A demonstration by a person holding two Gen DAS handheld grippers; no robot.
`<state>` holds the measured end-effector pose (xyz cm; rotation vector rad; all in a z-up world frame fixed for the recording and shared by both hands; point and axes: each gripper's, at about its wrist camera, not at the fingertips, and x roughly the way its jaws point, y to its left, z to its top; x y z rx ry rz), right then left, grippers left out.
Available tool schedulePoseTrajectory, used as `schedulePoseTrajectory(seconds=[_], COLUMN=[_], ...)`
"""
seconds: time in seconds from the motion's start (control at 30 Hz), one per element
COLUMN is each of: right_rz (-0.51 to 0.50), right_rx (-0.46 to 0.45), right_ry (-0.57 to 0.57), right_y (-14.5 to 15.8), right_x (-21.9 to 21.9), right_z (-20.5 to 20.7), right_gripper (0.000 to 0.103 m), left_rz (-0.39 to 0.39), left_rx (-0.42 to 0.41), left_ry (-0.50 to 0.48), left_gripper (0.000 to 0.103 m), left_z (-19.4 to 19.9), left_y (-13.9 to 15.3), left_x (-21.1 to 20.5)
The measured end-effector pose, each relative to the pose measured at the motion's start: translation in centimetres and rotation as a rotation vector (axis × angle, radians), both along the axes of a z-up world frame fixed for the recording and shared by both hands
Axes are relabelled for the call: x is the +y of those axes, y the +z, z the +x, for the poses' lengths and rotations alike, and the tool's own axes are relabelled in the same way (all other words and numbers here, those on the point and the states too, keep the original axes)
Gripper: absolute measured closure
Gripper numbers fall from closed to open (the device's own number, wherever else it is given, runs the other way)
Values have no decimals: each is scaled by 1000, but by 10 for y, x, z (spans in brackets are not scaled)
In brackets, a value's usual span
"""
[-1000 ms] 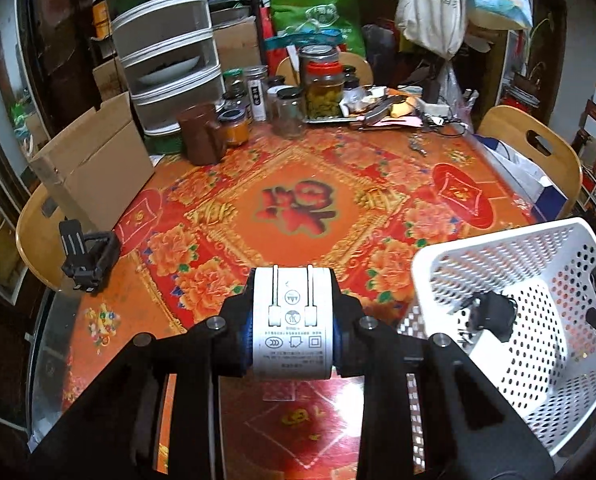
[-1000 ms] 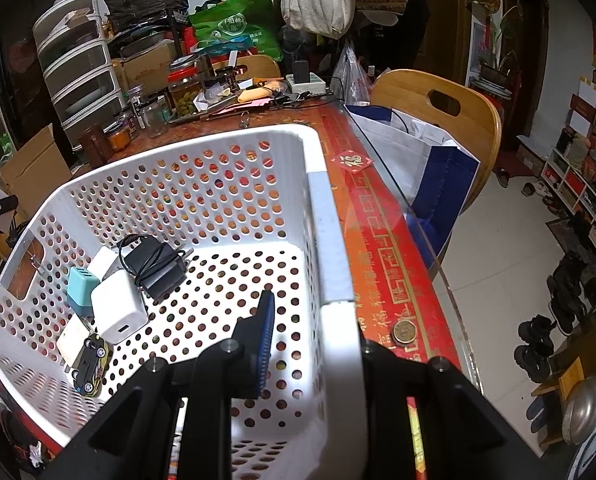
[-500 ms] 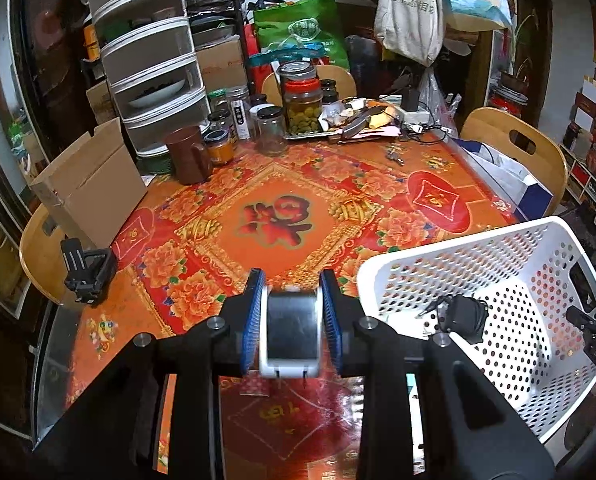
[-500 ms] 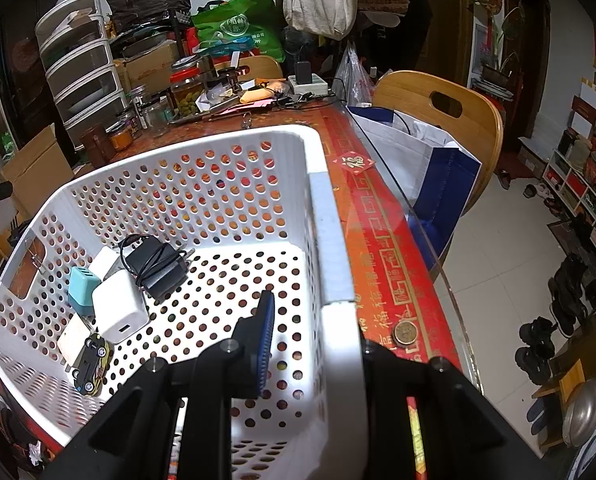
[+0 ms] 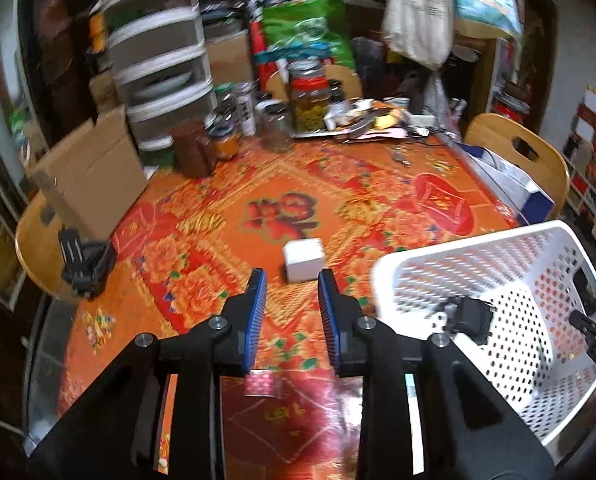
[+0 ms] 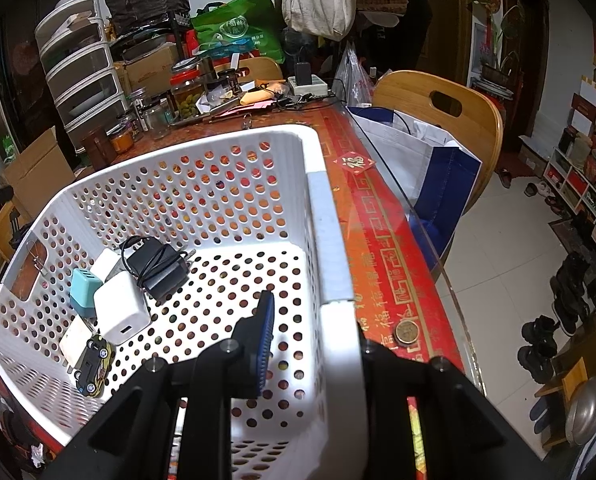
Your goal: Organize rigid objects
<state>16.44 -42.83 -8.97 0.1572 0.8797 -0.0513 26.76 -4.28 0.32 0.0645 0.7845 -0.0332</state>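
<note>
Left wrist view: I see my left gripper [image 5: 289,292] spread apart, empty.
Basket [image 6: 326,216]: near table edge, right gripper [image 6: 310,332] clamped on its rim.
Inside: chargers [image 6: 121,308], toy car [image 6: 93,360].
Left: white cube [image 5: 302,259] mid-table.

One basket [image 6: 326,216], five chargers [image 6: 121,306], one toy car [image 6: 93,364]

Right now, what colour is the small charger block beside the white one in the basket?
Light teal charger block; clearest in the right wrist view.
</note>
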Motion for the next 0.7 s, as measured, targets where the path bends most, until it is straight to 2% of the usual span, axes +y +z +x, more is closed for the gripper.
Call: schedulePoseTrajectory(seconds=[0.03, 0.07, 0.1, 0.17, 0.3, 0.37, 0.43, 0.53, 0.7], right_rz=[-1, -2, -4, -6, 1, -4, -10, -17, -18], right_rx=[2, 4, 7, 12, 5, 7, 11, 13, 13], right_ry=[1, 1, 1, 0, -5, -9, -14, -17, -17], right_y=[0, 0, 0, 0, 0, -1, -1, -1, -2], right_x=[0, 0, 0, 0, 0, 0, 0, 0, 1], right_z=[0, 1, 2, 4, 3, 4, 5, 5, 5], right_gripper=[80, 80, 80, 80, 80, 80, 80, 80, 80], left_rz=[-10, -15, -18, -25, -66, -31, -14, -41, -7], left_rx=[17, 35, 53, 83, 227, 290, 306, 327, 312], left_ry=[3, -1, -9, -33, -71, -71, -54, -42, -56], left_gripper=[73, 57, 29, 8, 8, 9, 9, 9, 10], left_z=[9, 20, 32, 63, 123, 148, 163, 180, 186], left_y=[-8, -18, -28, -49, -98, -125, -140, -154, -159], left_x=[9, 16, 21, 29, 31, 25, 20, 14, -7])
